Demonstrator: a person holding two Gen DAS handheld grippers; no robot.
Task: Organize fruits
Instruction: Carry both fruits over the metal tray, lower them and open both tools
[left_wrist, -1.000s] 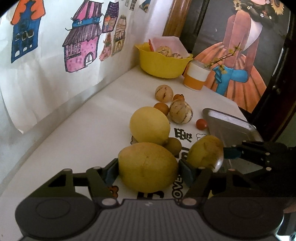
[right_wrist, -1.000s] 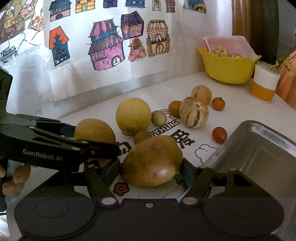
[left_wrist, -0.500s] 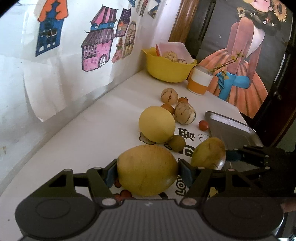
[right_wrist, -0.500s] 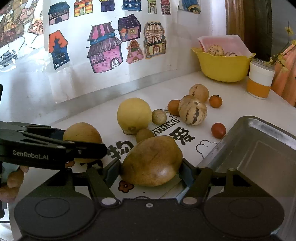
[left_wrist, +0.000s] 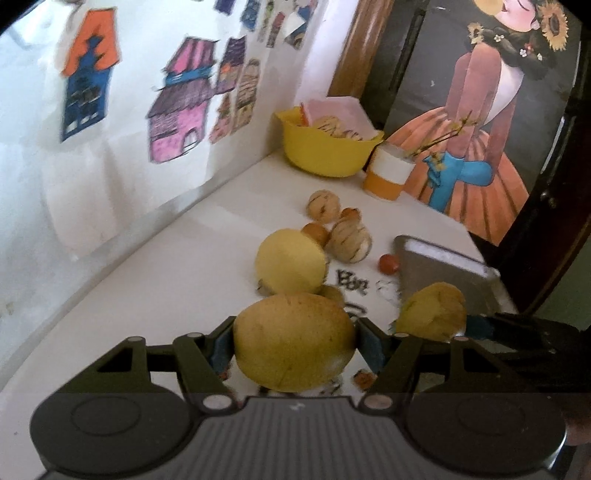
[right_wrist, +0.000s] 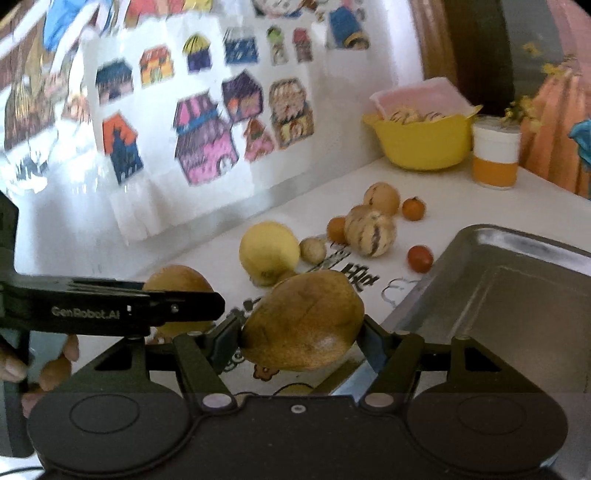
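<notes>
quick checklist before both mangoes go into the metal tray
1. Left gripper shut on the yellow mango, fingers on both sides: ok.
2. Right gripper shut on the brown mango: ok.
3. Both mangoes lifted off the table: ok for the right, cannot tell for the left.
4. Metal tray has free space: ok, no fruit in the part that shows.
5. Small red fruit lies beside the tray rim, not in the path: ok.
6. Grippers apart from each other: cannot tell, they overlap in the right wrist view.
</notes>
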